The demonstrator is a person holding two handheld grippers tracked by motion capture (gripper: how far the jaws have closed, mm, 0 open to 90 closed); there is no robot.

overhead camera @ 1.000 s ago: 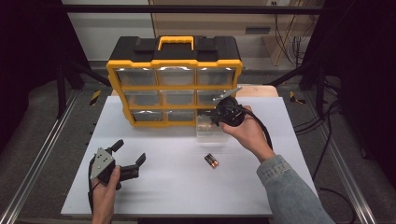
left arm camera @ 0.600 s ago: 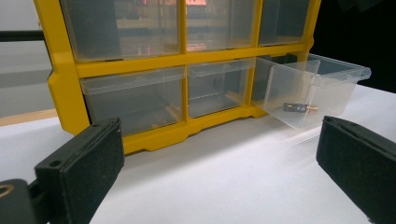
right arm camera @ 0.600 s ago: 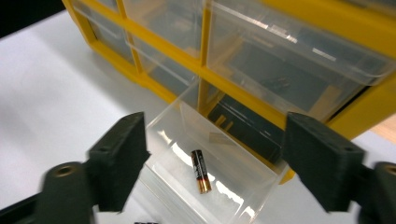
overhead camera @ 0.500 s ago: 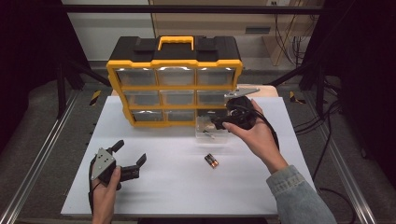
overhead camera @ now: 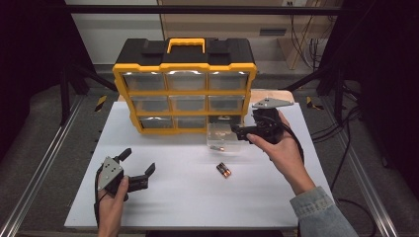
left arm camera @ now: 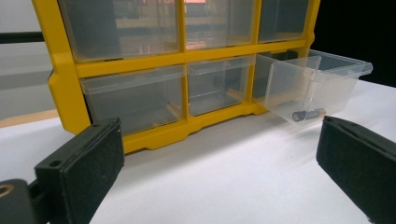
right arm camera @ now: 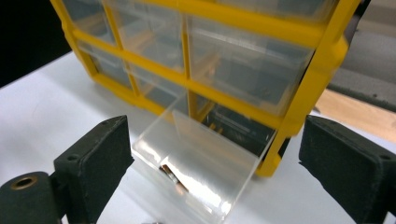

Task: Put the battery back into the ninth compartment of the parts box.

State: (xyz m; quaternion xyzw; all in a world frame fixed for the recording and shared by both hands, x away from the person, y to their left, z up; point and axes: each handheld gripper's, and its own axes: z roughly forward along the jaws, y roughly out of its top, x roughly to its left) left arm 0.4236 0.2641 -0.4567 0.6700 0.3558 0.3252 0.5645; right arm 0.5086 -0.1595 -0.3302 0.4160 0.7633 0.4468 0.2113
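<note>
Drawer (overhead camera: 223, 138): one clear bin pulled out of the organizer's bottom right slot, centre right of the high view, resting on the white table (overhead camera: 178, 197).
Batteries: one inside the drawer (right arm camera: 173, 179); two side by side (overhead camera: 223, 170) on the table just below it.
Organizer (overhead camera: 185, 91): one, yellow and black, nine clear compartments.
Right gripper (overhead camera: 242, 132): jaws wide, just opened, nothing between them, just right of the drawer.
Left gripper (overhead camera: 136, 168): jaws wide, empty, lower left.
Views: the high view shows the loose pair, the left gripper view does not.

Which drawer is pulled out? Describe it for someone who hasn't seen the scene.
Start at the yellow-framed organizer at the back of the white table. Go to its bottom row, right-hand end. That clear drawer juts out onto the table with a battery inside, while the other drawers sit flush.
</note>
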